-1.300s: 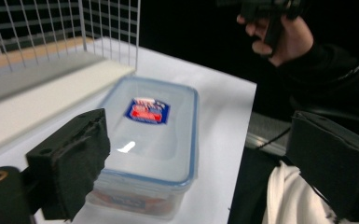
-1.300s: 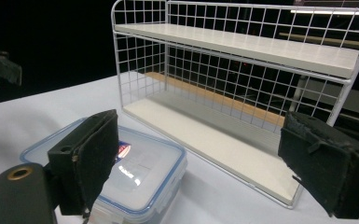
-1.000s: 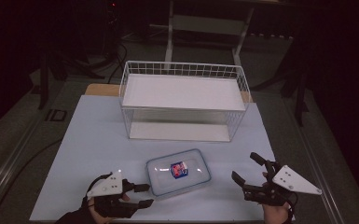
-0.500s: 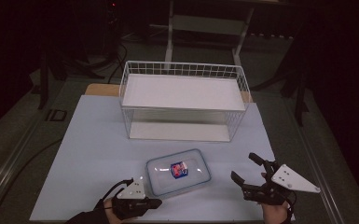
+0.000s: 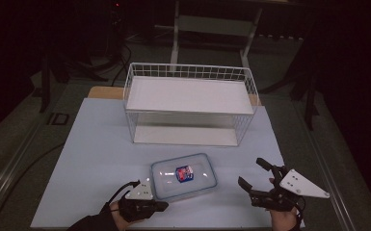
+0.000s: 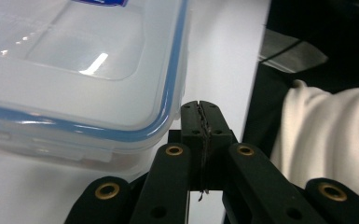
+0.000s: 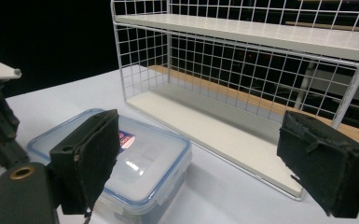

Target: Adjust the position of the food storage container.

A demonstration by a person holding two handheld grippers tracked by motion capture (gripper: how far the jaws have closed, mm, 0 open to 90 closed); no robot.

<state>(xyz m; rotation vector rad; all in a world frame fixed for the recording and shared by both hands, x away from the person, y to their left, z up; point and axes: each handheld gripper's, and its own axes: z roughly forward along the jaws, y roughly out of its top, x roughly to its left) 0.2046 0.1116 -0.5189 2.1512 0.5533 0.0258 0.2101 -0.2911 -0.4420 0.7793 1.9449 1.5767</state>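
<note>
The white wire-grid shelf rack with its two pale boards stands at the far side of the pale blue-white tabletop, and everything else is best placed from it. Just in front of the rack's lower board, toward the person, lies the clear rectangular plastic food container with a blue-rimmed snap lid, a small red-and-blue label showing on its top. Its long axis runs roughly parallel to the rack's front edge, tilted slightly, so its short ends face the two hands. The left gripper sits farther from the rack than the container does, at the box's near left corner; in the left gripper view its jaws are pressed flat together with nothing between them, and the tip is just beside the lid's blue rim, seemingly at the level of the corner latch, though contact cannot be confirmed. The right gripper rests off the container's right end, clearly apart from it, jaws spread wide and empty, with the box lying to the left of its opening. By my reading the left gripper is much the nearer one, and the coming move hinges on that closed tip working at the corner while the open right one stands ready to steady the far end.
</note>
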